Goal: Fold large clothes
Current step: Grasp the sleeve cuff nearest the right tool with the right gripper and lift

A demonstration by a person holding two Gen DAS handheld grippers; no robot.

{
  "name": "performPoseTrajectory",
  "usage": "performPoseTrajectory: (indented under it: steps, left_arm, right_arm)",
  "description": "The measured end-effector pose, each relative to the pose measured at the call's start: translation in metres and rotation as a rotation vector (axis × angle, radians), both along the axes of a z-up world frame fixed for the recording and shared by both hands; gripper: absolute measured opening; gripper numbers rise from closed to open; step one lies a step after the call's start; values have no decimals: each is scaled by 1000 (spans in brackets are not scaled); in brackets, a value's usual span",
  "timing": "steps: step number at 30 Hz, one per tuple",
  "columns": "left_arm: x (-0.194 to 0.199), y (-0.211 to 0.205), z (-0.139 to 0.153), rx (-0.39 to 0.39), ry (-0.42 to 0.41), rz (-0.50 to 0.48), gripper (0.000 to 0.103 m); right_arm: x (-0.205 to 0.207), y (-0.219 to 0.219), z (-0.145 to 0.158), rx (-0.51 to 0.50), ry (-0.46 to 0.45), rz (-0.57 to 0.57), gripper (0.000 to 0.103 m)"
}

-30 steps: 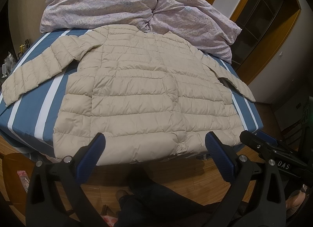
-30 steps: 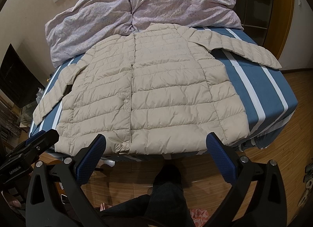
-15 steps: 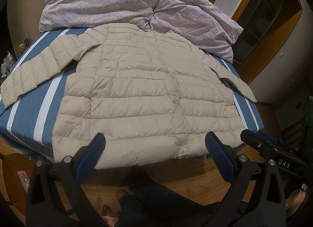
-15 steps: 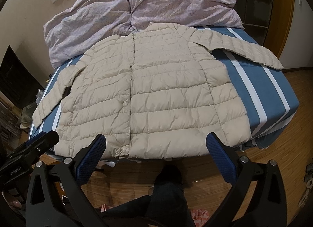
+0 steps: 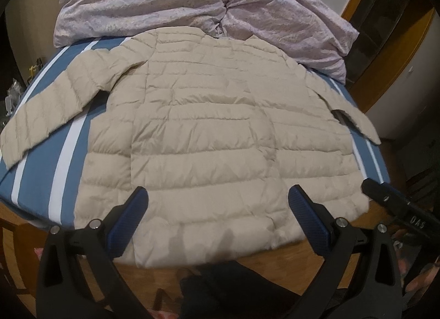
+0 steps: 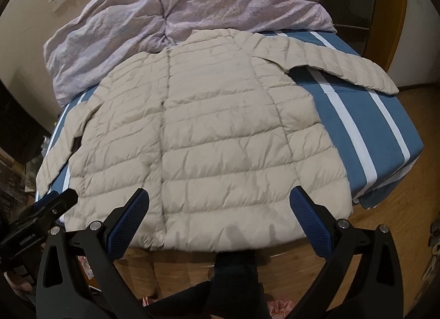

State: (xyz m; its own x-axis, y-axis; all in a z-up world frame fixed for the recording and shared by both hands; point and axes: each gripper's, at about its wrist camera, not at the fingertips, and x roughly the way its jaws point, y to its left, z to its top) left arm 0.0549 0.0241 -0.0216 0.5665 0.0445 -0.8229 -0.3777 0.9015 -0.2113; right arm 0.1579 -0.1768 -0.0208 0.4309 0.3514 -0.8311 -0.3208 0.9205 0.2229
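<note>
Jacket [image 5: 209, 137], puffy and flat on bed [image 6: 357, 115], hem overhanging; both hand-held grippers, left [image 5: 217, 217] and right [image 6: 220, 217], released above it: slick padding risks sliding floorward.

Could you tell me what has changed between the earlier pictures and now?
Both open grippers, left and right, have moved forward toward the bed, so the beige puffer jacket fills more of each view and its hem now lies between the fingers. Nothing was grasped. The jacket stays spread flat on the striped sheet, sleeves out.
</note>
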Motion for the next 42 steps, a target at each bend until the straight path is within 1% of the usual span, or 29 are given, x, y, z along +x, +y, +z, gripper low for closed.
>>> performPoseTrajectory:
  steps: [6, 10, 11, 15, 19, 23, 28, 29, 31, 33, 35, 38, 39, 42]
  left_arm:
    - [32, 7, -10, 48, 33, -11, 101]
    - [55, 14, -19, 62, 51, -13, 101]
    - [60, 16, -20, 64, 56, -12, 101]
    - [83, 28, -28, 71, 71, 0, 101]
    - [105, 44, -33, 77, 83, 17, 101]
    - [125, 59, -38, 84, 96, 30, 101]
    - [146, 75, -47, 93, 116, 43, 101]
    - [150, 77, -48, 93, 120, 43, 101]
    - [156, 80, -51, 95, 129, 44, 101]
    - [161, 83, -54, 91, 139, 47, 101]
    - [166, 86, -58, 83, 152, 51, 101]
    - [169, 89, -62, 75, 165, 54, 101]
    - [170, 90, -63, 72, 167, 55, 101]
    - [173, 91, -64, 70, 169, 56, 101]
  right_arm:
    - [43, -17, -16, 18, 49, -76, 102]
    - [74, -32, -24, 11, 56, -128, 102]
    - [85, -37, -26, 3, 45, -155, 102]
    - [130, -66, -34, 5, 47, -256, 102]
    - [180, -103, -49, 16, 87, -384, 102]
    - [226, -147, -67, 32, 136, -521, 89]
    - [266, -201, -81, 55, 171, -686, 76]
    - [274, -214, -84, 59, 173, -728, 74]
    - [284, -234, -87, 79, 175, -798, 73]
    - [291, -259, -92, 121, 183, -880, 72]
    - [295, -278, -99, 161, 200, -947, 69]
    - [300, -295, -106, 185, 213, -1004, 64]
    - [302, -299, -108, 187, 212, -1014, 64]
    - [311, -302, -111, 162, 190, -1022, 60]
